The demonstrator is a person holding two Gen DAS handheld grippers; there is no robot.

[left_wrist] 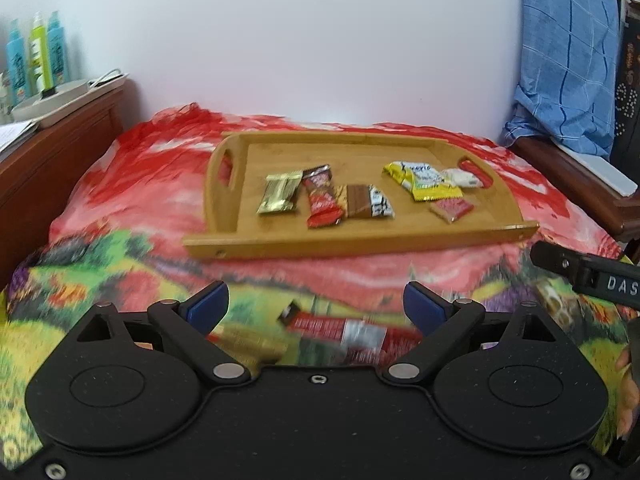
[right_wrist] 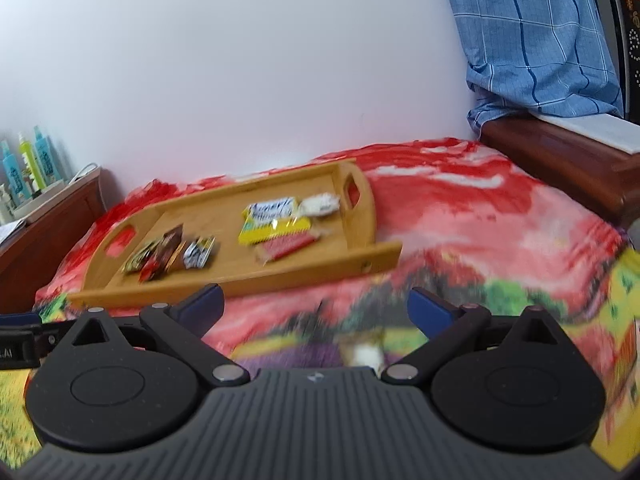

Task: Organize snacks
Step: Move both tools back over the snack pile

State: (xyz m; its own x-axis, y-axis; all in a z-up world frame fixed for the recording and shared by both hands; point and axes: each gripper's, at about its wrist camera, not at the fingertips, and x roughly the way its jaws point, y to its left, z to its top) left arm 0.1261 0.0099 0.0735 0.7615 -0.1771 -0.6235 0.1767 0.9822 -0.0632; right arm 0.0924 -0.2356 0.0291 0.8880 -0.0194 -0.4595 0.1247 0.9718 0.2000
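Note:
A wooden tray (left_wrist: 352, 236) lies on the flowered bedspread and holds several wrapped snacks: a gold one (left_wrist: 280, 192), a red one (left_wrist: 322, 196), a brown bar (left_wrist: 368, 200), a yellow packet (left_wrist: 424, 180), a white one (left_wrist: 462, 178) and a small pink one (left_wrist: 452, 208). My left gripper (left_wrist: 314, 296) is open, short of the tray. Below its fingers a red bar (left_wrist: 352, 332) and a gold bar (left_wrist: 248, 340) lie blurred on the bedspread. My right gripper (right_wrist: 315, 296) is open too, right of the tray (right_wrist: 280, 276), over a small white snack (right_wrist: 366, 354).
Spray bottles (left_wrist: 36, 56) stand on a wooden shelf (left_wrist: 60, 148) at the left. A blue checked cloth (left_wrist: 568, 52) hangs over a wooden ledge (left_wrist: 572, 176) at the right. A white wall rises behind the bed.

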